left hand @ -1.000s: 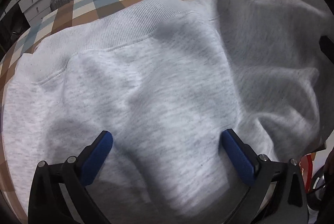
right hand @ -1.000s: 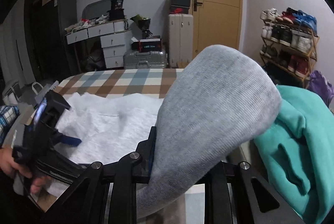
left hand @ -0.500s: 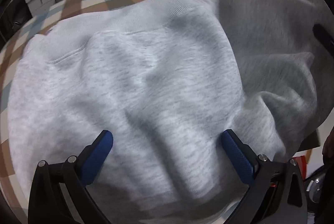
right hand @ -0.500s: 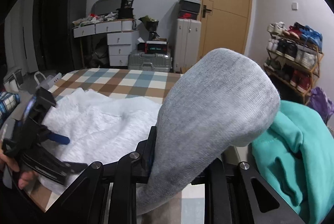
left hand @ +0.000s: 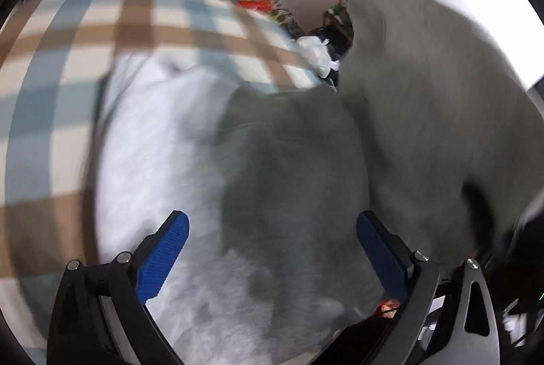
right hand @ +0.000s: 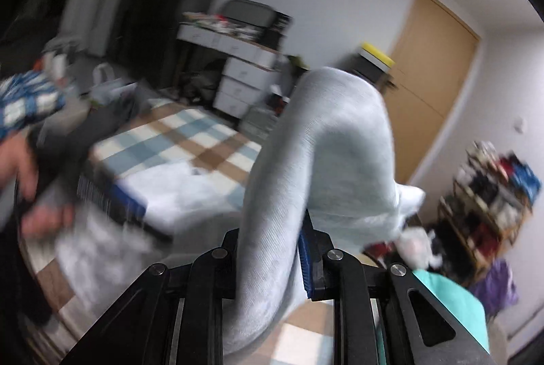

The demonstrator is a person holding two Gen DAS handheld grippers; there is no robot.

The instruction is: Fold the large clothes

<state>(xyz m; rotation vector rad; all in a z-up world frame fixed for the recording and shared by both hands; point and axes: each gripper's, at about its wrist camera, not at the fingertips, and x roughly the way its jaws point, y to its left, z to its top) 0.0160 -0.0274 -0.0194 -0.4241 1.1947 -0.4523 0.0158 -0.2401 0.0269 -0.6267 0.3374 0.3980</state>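
A large light grey sweatshirt (left hand: 159, 161) lies on the checked bed cover (left hand: 68, 66). My left gripper (left hand: 272, 219) hangs over it with its blue pads wide apart. Its jaws are closing, and the cloth lies under and between them without being pressed. A lifted part of the sweatshirt (left hand: 425, 100) hangs over the right side and shades the cloth below. My right gripper (right hand: 272, 239) is shut on that ribbed part of the sweatshirt (right hand: 326, 144), which arches up above its fingers. In the right wrist view, a hand (right hand: 20, 168) holds the blurred left gripper (right hand: 102, 195) above the flat cloth.
A teal garment (right hand: 452, 303) lies at the lower right on the bed. Behind the bed stand white drawers (right hand: 244, 76), a dark cabinet and a wooden door (right hand: 431, 86). A shoe rack (right hand: 493, 195) stands against the right wall. Both views are blurred by motion.
Both views have swung and rolled. The lifted grey cloth now hangs further over the flat sweatshirt, and more checked cover shows at the left. The left gripper sits closer to the right one.
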